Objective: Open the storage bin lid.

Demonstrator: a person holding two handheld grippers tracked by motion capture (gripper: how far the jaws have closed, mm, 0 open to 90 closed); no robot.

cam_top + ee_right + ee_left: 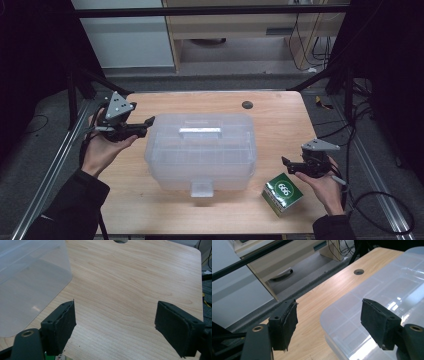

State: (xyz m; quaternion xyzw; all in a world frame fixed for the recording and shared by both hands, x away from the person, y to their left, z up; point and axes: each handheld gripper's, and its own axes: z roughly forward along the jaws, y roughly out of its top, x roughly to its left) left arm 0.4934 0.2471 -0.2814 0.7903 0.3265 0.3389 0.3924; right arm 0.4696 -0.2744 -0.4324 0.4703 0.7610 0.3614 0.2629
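Observation:
A clear plastic storage box with a lid, a top handle and a front latch stands in the middle of the wooden table. My left gripper hovers at the box's upper left corner, pointing right. In the left gripper view it is open, with the lid's corner below and between the jaws, untouched. My right gripper is held to the right of the box, pointing left. It is open over bare table. A small green carton lies just in front of it.
A round cable hole sits near the table's far edge. Metal frame rails run along both sides of the table. Cables trail on the floor at the right. The box's side wall is close on the right gripper's left.

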